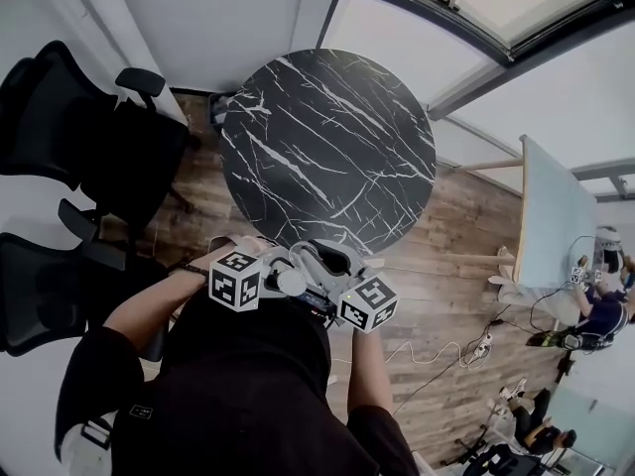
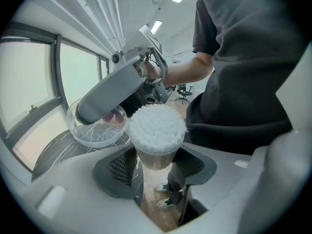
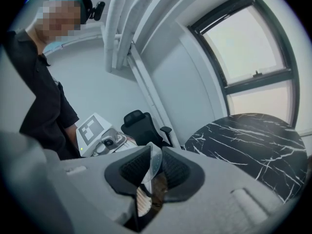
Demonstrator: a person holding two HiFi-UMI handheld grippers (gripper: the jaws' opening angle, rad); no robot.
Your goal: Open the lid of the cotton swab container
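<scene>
The container [image 2: 157,155] is clamped in the left hand-held gripper [image 2: 156,168]. The lid [image 2: 95,133], already off, is pinched in the right hand-held gripper [image 3: 155,169].

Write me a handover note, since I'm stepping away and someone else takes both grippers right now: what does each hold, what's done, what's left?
The left gripper is shut on the clear plastic container of white cotton swabs, held upright.
The right gripper is shut on the clear round lid, off the container and beside it.
Done: lid removed, swab tips exposed.
Left: probably only setting both down, perhaps on the round black marble table.
</scene>
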